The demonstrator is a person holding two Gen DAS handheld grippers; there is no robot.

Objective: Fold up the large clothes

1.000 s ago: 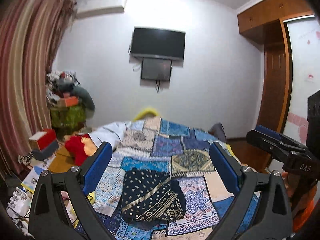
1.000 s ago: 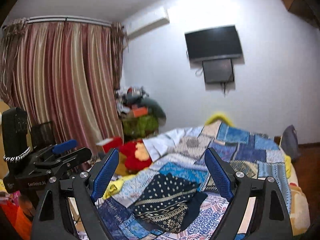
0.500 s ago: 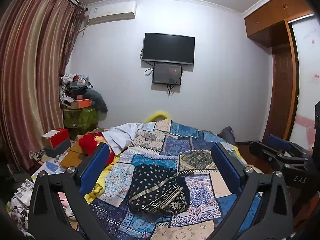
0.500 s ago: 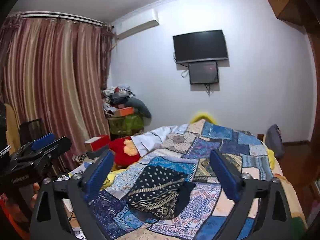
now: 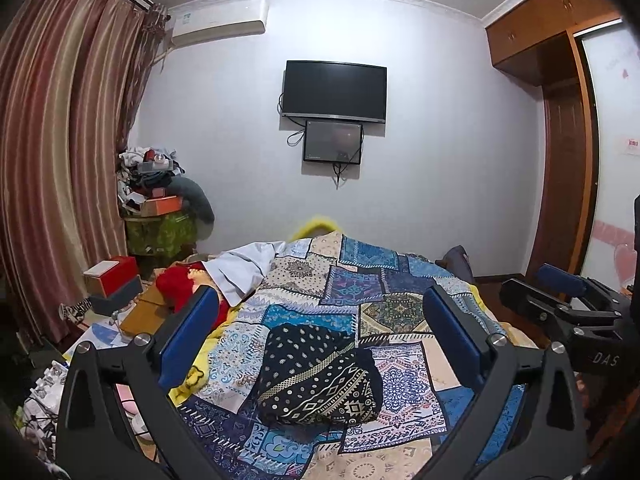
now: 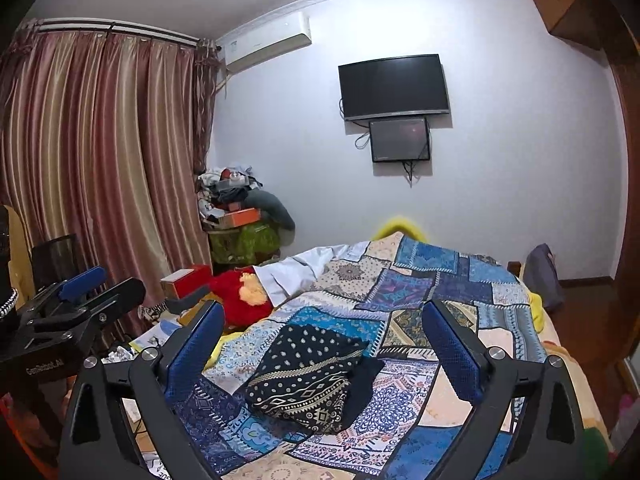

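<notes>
Readable lettering first: "DAS" in pale letters on the black body of the right gripper [image 5: 560, 304], seen from the left wrist, and "GenRobot.AI" along the side of the left gripper [image 6: 80, 300], seen from the right wrist. Small print on the air conditioner [image 5: 218, 28] is too tiny to read.

Both tools are held up above the bed, clear of everything. The left gripper [image 5: 320, 340] has its blue-padded fingers [image 5: 188, 336] spread wide, nothing between them. The right gripper [image 6: 324, 344] is just as wide, nothing held.

The folded garment [image 5: 316, 376] lies near the foot of the bed on the patchwork bedspread [image 5: 360, 280]: a soft, roughly rectangular bundle, dark navy cloth with cream dots and geometric bands, a plain dark flap poking out on its right side.

The bedspread is a quilt of blue, purple and beige patterned squares. A white cloth [image 5: 248, 264] drapes over its far left corner, beside a fuzzy red plush toy [image 6: 244, 300]. A red box [image 5: 114, 276] sits on the floor clutter. On the wall, a black television [image 5: 335, 91] with a smaller dark screen [image 5: 333, 142] beneath. Striped satin curtains [image 5: 60, 160] hang at left.
</notes>
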